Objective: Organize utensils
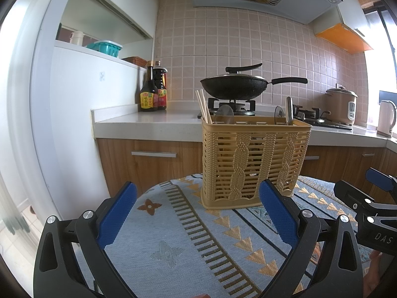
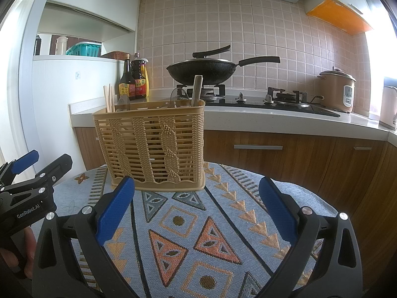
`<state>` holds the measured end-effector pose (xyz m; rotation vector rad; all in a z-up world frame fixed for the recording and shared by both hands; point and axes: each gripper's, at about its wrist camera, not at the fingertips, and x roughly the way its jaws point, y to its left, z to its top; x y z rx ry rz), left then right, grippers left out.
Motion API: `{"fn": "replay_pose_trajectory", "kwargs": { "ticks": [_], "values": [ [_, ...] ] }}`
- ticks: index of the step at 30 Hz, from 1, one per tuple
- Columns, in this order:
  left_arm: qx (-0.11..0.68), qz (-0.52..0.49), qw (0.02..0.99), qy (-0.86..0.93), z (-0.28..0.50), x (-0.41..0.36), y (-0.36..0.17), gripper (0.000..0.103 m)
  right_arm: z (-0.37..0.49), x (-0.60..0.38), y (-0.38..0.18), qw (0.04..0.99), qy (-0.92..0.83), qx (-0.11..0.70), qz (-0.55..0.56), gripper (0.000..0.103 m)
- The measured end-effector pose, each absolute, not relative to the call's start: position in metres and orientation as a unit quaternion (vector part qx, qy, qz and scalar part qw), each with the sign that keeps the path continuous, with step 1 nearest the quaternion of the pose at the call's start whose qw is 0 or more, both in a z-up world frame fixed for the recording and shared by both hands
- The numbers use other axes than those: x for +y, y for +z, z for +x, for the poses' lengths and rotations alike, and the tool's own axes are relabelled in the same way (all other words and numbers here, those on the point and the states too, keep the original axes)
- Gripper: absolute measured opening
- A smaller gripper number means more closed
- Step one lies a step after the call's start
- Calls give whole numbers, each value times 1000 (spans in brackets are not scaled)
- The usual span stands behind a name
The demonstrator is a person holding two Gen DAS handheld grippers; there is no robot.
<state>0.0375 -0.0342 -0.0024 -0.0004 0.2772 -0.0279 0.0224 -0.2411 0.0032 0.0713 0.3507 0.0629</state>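
A tan woven plastic utensil basket (image 1: pixel 253 161) stands upright on a round table with a patterned blue cloth (image 1: pixel 188 236). It holds wooden chopsticks (image 1: pixel 203 106) at its left end, spoons (image 1: pixel 224 114) and a handled utensil (image 1: pixel 289 110) at its right. It also shows in the right wrist view (image 2: pixel 153 146), with the chopsticks (image 2: pixel 109 98) and a wooden handle (image 2: pixel 196 90). My left gripper (image 1: pixel 198 213) is open and empty, just short of the basket. My right gripper (image 2: pixel 196 211) is open and empty, in front of the basket and to its right.
Behind the table runs a kitchen counter (image 1: pixel 153 120) with sauce bottles (image 1: pixel 152 90), a wok (image 1: pixel 235 83) on the gas stove, a rice cooker (image 1: pixel 342 105) and a kettle (image 1: pixel 385 118). Wooden cabinets (image 2: pixel 273 154) stand below. A white partition (image 1: pixel 74 114) is on the left.
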Motion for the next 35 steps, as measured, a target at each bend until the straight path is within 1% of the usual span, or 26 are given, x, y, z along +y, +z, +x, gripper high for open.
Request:
{"fn": "replay_pose_trajectory", "kwargs": {
  "ticks": [13, 26, 35],
  "values": [
    [143, 1, 990, -12, 38, -34, -4, 95, 23, -239, 2, 984, 31, 175, 30, 96],
    [129, 9, 992, 5, 32, -35, -2, 95, 23, -238, 2, 983, 30, 176, 28, 96],
    [143, 5, 989, -23, 35, -33, -2, 96, 23, -240, 3, 983, 29, 177, 30, 96]
  ]
}}
